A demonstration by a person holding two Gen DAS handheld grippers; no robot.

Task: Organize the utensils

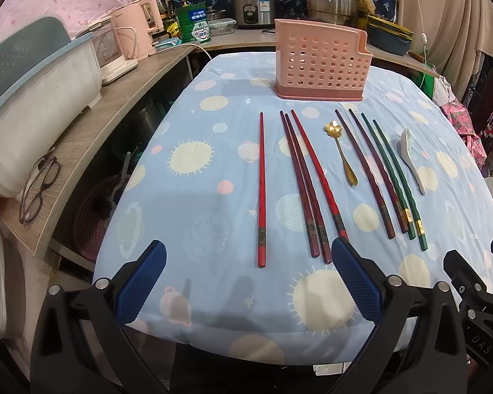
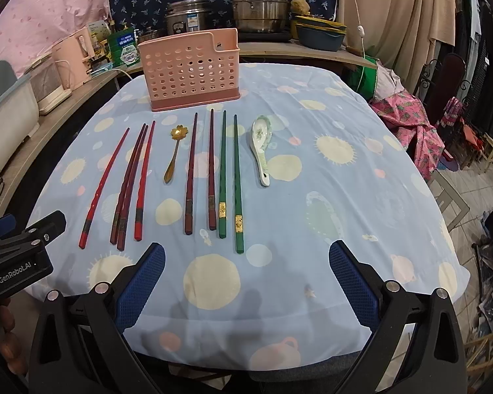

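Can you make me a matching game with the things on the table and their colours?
Things:
1. utensil holder
2. flower spoon
3. soup spoon
4. chopstick pair beside the soup spoon

Colours:
A. green
B. white
C. pink
D. gold

Pairs: 1-C, 2-D, 3-B, 4-A

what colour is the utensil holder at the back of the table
Pale pink with round holes and a darker pink base: the utensil holder shows best in the right wrist view.

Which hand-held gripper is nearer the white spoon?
Right: the white spoon lies ahead, almost centred. The left sits farther left, behind the red chopsticks.
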